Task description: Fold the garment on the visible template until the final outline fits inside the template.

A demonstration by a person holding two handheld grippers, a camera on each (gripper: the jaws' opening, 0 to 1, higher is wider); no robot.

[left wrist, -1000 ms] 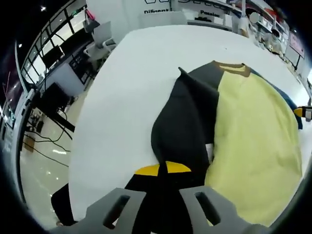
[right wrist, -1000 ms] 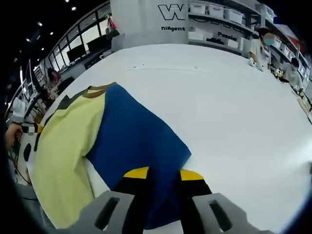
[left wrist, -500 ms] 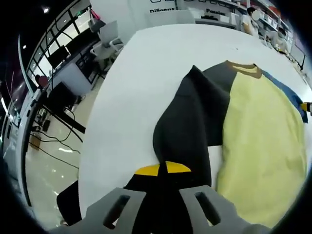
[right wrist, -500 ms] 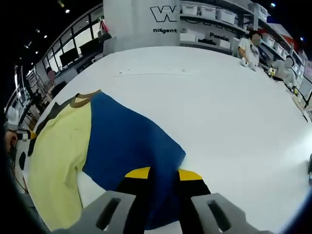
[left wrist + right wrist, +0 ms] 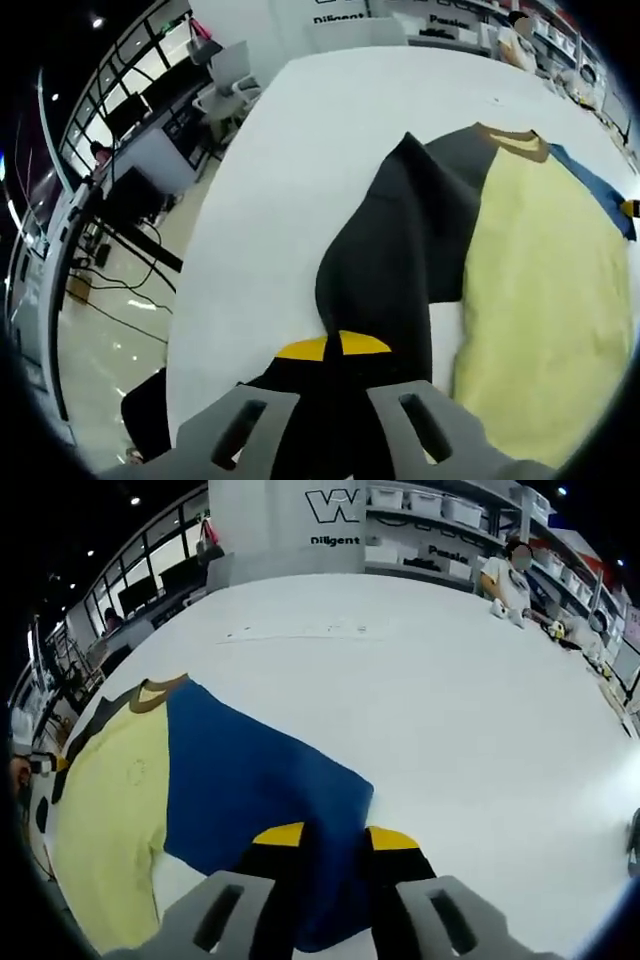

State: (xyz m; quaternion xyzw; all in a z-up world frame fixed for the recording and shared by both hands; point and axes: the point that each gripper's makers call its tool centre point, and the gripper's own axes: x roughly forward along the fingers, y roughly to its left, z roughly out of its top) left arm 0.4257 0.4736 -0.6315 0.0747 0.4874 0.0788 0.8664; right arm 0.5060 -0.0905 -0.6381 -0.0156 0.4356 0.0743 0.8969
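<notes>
A colour-block shirt lies on a white table (image 5: 300, 170). Its pale yellow front (image 5: 530, 300) has a tan collar (image 5: 512, 140). In the left gripper view my left gripper (image 5: 332, 350) is shut on the dark grey sleeve (image 5: 390, 260), which rises from the jaws toward the collar. In the right gripper view my right gripper (image 5: 325, 838) is shut on the blue sleeve (image 5: 250, 780), with the yellow front (image 5: 110, 820) to its left. The right gripper's yellow tip (image 5: 629, 208) shows at the far right edge of the left gripper view.
The table's left edge (image 5: 195, 300) drops to a glossy floor with desks, chairs and cables (image 5: 110, 250). Across the table, shelves of white bins (image 5: 440, 515) line the wall. A person (image 5: 505, 575) sits at the far right, and another person's hand (image 5: 18, 770) shows at the left edge.
Both grippers have drawn outward with their sleeves. The grey sleeve looks more stretched out and a white gap has opened beside the yellow front; the blue sleeve has spread wider.
</notes>
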